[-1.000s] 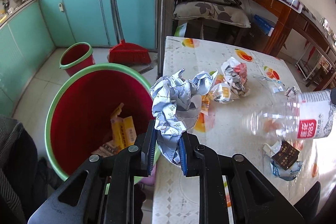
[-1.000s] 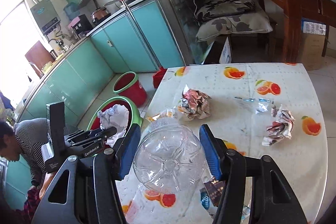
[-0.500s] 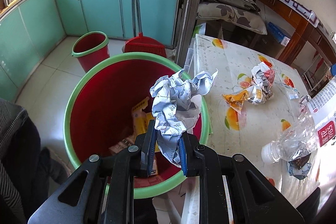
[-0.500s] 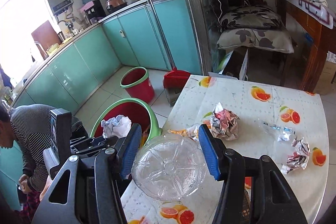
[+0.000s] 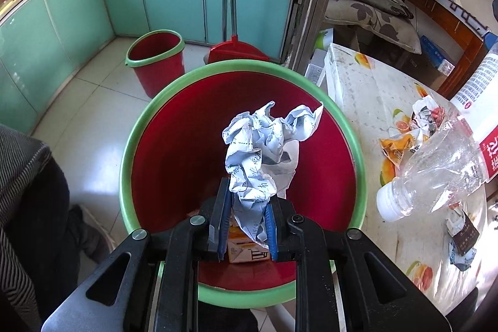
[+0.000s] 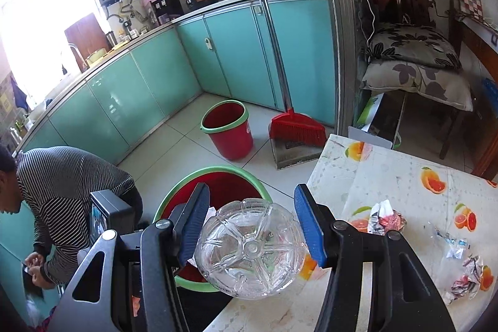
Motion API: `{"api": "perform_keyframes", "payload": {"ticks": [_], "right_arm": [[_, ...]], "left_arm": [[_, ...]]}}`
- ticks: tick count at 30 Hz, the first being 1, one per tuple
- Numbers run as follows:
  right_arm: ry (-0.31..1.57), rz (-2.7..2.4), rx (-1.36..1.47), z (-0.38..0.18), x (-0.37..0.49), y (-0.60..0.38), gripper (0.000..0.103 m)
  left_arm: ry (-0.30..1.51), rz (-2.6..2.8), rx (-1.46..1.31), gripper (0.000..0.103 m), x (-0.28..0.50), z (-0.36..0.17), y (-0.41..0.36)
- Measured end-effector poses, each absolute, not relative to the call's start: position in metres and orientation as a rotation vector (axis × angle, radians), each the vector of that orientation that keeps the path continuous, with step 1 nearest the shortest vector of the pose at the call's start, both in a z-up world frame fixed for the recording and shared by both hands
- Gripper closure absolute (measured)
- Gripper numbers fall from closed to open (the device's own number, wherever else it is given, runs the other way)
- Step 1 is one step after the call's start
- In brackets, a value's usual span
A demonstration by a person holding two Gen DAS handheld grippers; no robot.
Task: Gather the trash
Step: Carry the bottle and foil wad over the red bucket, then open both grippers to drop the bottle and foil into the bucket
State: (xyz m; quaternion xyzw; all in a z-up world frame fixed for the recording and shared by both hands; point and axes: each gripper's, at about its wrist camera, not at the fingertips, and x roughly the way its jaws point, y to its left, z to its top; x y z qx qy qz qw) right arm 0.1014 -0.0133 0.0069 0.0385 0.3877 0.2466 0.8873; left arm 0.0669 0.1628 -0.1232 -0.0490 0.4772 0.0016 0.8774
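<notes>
Compared with one second earlier, the left hand-held gripper (image 5: 246, 231) has moved away from the worktop (image 5: 358, 101) and now hangs over the open mouth of the big red bin (image 5: 133, 151) with the green rim. It is clenched on a crumpled paper ball (image 5: 264, 145), which stands up from between the blue pads. Before, the paper was above the worktop edge; now it is fully above the bin.

The right hand-held gripper (image 6: 252, 232) has also come nearer to the bin. It is grasping a clear plastic bottle (image 6: 249, 251) across its body, with the bottom toward the camera. In the left view the bottle's white cap points toward the bin, just right of the rim.

Inside the big bin lies a yellow and white carton (image 5: 246, 251). A smaller red bin (image 6: 227, 126) stands farther on the floor, beside a red broom (image 6: 295, 126); I cannot see its bottom. Crumpled wrappers (image 6: 386, 217) lie on the worktop.
</notes>
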Motion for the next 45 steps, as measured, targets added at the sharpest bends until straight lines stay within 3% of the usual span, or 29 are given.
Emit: {"api": "perform_keyframes", "payload": {"ticks": [15, 32, 35, 39, 40, 45], "right_arm": [[0.886, 0.532, 0.087, -0.043, 0.131, 0.027, 0.048], [0.897, 0.530, 0.083, -0.054, 0.130, 0.034, 0.048], [0.907, 0.522, 0.102, -0.059, 0.131, 0.032, 0.047], [0.928, 0.519, 0.169, -0.065, 0.133, 0.024, 0.047], [0.926, 0.511, 0.175, -0.066, 0.133, 0.022, 0.047], [0.877, 0.505, 0.142, -0.056, 0.124, 0.014, 0.047]], "left_arm": [[1.027, 0.041, -0.136, 0.084, 0.074, -0.139, 0.180], [1.049, 0.055, -0.161, 0.084, 0.078, -0.147, 0.186], [1.058, 0.069, -0.160, 0.077, 0.079, -0.150, 0.186], [1.056, 0.067, -0.166, 0.040, 0.078, -0.148, 0.185], [1.047, 0.068, -0.164, 0.035, 0.077, -0.147, 0.184], [1.032, 0.089, -0.146, 0.028, 0.074, -0.140, 0.177]]}}
